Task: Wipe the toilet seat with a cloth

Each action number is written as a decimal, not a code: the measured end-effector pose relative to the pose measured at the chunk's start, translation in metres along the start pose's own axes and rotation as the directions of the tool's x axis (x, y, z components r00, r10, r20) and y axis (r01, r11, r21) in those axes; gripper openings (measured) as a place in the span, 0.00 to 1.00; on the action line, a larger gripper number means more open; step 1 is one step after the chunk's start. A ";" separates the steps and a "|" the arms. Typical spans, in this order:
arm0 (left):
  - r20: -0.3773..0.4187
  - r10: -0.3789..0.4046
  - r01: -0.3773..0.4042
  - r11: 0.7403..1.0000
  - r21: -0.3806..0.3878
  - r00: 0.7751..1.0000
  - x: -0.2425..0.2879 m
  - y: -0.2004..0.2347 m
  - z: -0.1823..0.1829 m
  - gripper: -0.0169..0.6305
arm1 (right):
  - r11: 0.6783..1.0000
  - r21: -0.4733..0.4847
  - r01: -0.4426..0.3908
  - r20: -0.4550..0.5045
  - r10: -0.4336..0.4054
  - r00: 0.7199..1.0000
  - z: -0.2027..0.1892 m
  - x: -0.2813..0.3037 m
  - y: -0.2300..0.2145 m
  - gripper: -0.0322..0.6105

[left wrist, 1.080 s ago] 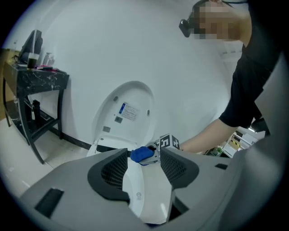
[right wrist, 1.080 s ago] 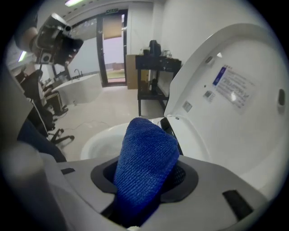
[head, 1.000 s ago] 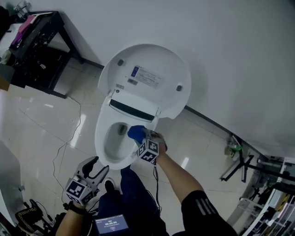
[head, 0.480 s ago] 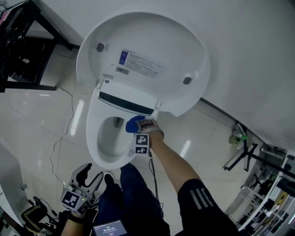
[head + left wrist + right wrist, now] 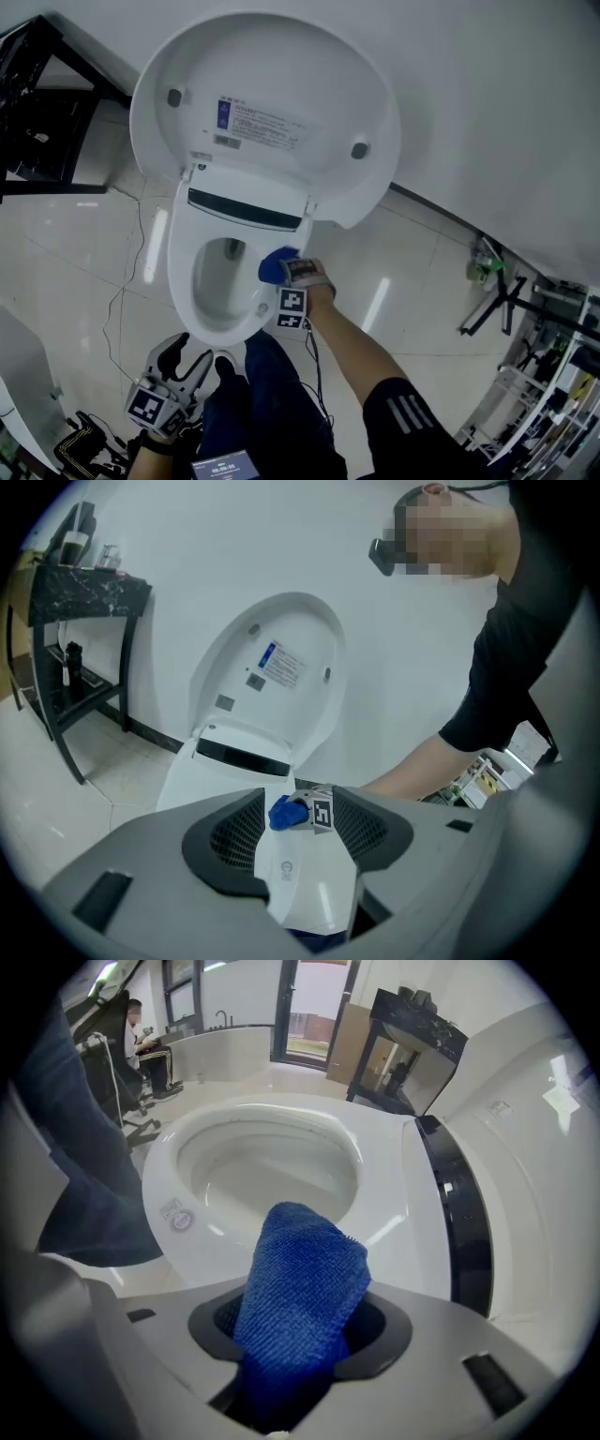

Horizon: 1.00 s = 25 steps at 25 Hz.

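Observation:
The white toilet has its lid (image 5: 272, 75) raised and its seat (image 5: 183, 281) down. My right gripper (image 5: 286, 273) is shut on a folded blue cloth (image 5: 274, 266), which rests on the right side of the seat near the hinge. In the right gripper view the cloth (image 5: 300, 1279) sticks out between the jaws over the seat rim (image 5: 384, 1204), with the bowl (image 5: 262, 1166) beyond. My left gripper (image 5: 185, 356) hangs low by the toilet's front, open and holding nothing. In the left gripper view the cloth (image 5: 286, 814) shows small and far off.
A black metal table (image 5: 37, 112) stands at the upper left, and a thin cable (image 5: 127, 291) runs over the glossy tiles. A folded stand (image 5: 502, 309) and shelving (image 5: 562, 375) crowd the right. The person's dark trouser legs (image 5: 272, 394) are just in front of the bowl.
The head camera has come closer to the toilet. My right gripper has slid the cloth a little toward the front along the seat's right side. The left gripper stays low and open.

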<state>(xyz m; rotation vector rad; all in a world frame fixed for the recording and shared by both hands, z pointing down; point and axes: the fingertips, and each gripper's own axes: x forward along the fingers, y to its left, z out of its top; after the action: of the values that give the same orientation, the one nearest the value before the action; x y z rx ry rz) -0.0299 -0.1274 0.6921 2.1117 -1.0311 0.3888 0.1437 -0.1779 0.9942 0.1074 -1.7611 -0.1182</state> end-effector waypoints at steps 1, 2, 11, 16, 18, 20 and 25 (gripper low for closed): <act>0.008 -0.007 0.007 1.000 0.000 1.000 0.000 -0.002 0.001 0.39 | 1.000 0.020 -0.006 -0.003 0.006 1.000 0.002 0.000 0.009 0.39; 0.001 -0.006 0.006 1.000 -0.002 1.000 -0.001 -0.002 -0.002 0.38 | 0.999 0.039 -0.013 -0.001 0.014 1.000 0.004 -0.001 0.020 0.39; -0.032 0.013 -0.013 1.000 -0.006 0.999 -0.022 0.005 -0.028 0.39 | 0.986 0.156 -0.063 0.035 0.058 0.998 0.040 0.000 0.101 0.39; 0.003 0.005 -0.005 1.000 -0.019 1.000 -0.027 0.005 -0.027 0.38 | 0.978 0.174 -0.118 0.066 0.108 0.992 0.065 0.002 0.135 0.39; 0.002 0.009 -0.009 1.000 -0.015 1.000 -0.031 0.007 -0.030 0.39 | 0.976 0.156 -0.150 0.073 0.140 0.987 0.074 0.004 0.147 0.39; -0.024 0.026 -0.026 1.000 -0.007 0.999 -0.038 0.010 -0.039 0.39 | 0.974 0.142 -0.179 0.069 0.170 0.983 0.079 0.006 0.155 0.39; 0.019 0.006 -0.007 1.000 0.012 1.000 -0.051 0.000 -0.016 0.38 | 0.956 0.252 -0.153 0.115 0.128 0.985 0.083 -0.014 0.131 0.40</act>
<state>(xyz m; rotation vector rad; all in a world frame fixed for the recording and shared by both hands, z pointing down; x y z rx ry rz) -0.0612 -0.0877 0.6747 2.1275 -1.0494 0.3795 0.0639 -0.0446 0.9834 0.1681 -1.8693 0.2161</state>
